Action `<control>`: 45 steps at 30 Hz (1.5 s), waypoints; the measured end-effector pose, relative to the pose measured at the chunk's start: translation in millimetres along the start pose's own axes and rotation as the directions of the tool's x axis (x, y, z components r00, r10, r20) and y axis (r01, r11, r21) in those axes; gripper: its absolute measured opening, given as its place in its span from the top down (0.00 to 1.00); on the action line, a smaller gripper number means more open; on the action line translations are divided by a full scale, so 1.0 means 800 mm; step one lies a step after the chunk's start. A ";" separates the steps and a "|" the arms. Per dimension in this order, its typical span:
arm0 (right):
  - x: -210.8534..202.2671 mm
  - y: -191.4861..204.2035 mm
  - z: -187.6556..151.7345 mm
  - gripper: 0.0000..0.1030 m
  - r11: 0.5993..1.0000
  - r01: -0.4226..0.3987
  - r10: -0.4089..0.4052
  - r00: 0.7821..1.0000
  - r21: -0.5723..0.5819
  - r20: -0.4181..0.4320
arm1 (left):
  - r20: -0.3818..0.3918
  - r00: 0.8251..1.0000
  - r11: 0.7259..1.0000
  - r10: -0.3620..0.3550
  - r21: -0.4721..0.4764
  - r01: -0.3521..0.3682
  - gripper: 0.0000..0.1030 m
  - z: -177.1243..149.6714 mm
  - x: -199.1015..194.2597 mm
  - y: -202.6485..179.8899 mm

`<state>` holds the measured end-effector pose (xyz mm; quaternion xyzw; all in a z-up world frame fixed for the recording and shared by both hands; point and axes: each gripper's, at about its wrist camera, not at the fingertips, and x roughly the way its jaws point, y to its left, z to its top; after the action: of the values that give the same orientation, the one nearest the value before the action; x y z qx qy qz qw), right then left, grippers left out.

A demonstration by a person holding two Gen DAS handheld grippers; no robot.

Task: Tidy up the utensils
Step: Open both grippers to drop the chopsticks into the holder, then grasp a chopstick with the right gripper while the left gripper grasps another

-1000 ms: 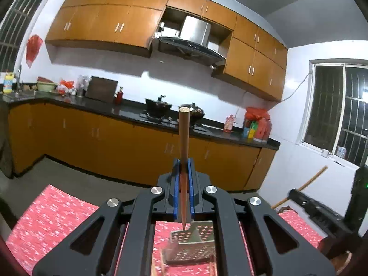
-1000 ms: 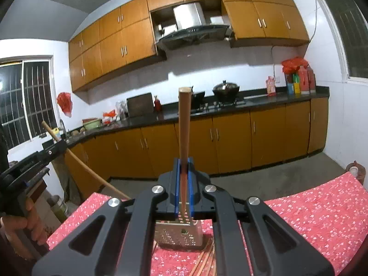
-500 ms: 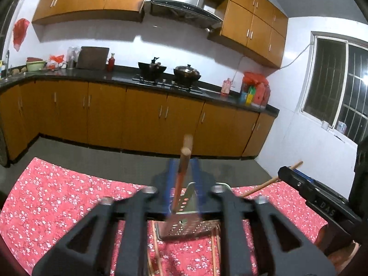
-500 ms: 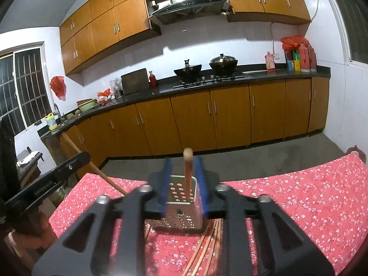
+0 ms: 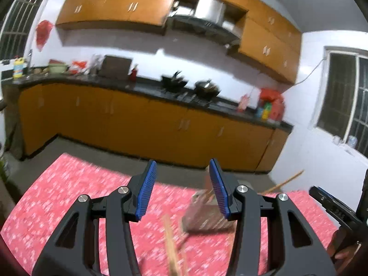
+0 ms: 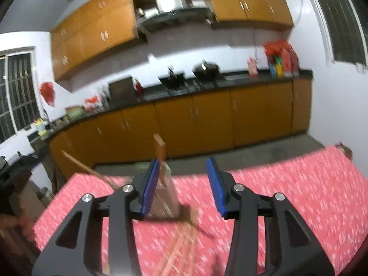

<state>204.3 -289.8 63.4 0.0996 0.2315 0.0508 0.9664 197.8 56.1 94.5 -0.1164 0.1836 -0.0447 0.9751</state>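
Red tablecloth point(image 5: 69, 195) | one holder point(image 6: 166, 197) | both tongs point(image 5: 181, 191) point(image 6: 185, 187) apart, empty

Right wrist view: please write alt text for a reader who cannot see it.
The open right gripper hangs over a red floral tablecloth, holding nothing. Behind its left finger a metal holder has a wooden stick standing in it, with chopsticks lying blurred in front. Kitchen cabinets fill the background.
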 end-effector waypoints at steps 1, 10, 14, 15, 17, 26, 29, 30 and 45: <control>0.010 -0.009 -0.016 0.58 1.000 0.008 -0.008 0.999 0.012 -0.050 | -0.024 1.000 1.000 0.015 0.003 -0.015 0.54 -0.008 0.003 0.006; 0.073 -0.024 -0.150 0.75 0.998 -0.021 0.043 0.918 0.058 -0.395 | -0.365 0.928 0.997 0.077 0.039 -0.068 0.55 -0.137 0.051 0.047; 0.080 -0.006 -0.182 0.75 0.999 -0.028 0.035 0.893 0.022 -0.449 | -0.416 0.908 0.999 0.046 0.039 -0.033 0.56 -0.169 0.053 0.046; 0.083 -0.002 -0.184 0.77 1.000 -0.025 0.028 0.890 0.014 -0.455 | -0.424 0.905 0.999 0.036 0.042 -0.020 0.57 -0.175 0.053 0.044; 0.082 0.003 -0.187 0.84 0.999 -0.003 -0.016 0.899 -0.044 -0.438 | -0.432 0.902 0.999 0.019 0.043 -0.001 0.59 -0.184 0.051 0.038; 0.080 -0.027 -0.184 0.92 0.997 0.079 -0.072 0.905 -0.001 -0.420 | -0.483 0.875 0.996 -0.032 0.054 0.066 0.76 -0.208 0.050 0.020; 0.078 -0.024 -0.185 0.92 0.996 0.085 -0.089 0.906 -0.029 -0.415 | -0.498 0.866 0.995 -0.037 0.063 0.079 0.79 -0.214 0.053 0.014; 0.078 -0.024 -0.185 0.92 0.996 0.085 -0.089 0.906 -0.029 -0.414 | -0.501 0.865 0.994 -0.032 0.073 0.079 0.80 -0.216 0.054 0.011; 0.076 -0.016 -0.190 0.91 0.994 0.085 -0.108 0.907 -0.073 -0.406 | -0.508 0.858 0.986 0.077 0.165 0.010 0.91 -0.226 0.073 0.004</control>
<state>189.6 -267.8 -98.3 0.0491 0.4320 0.0289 0.9001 185.9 13.6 -90.1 -0.0176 0.4341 -0.0719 0.8978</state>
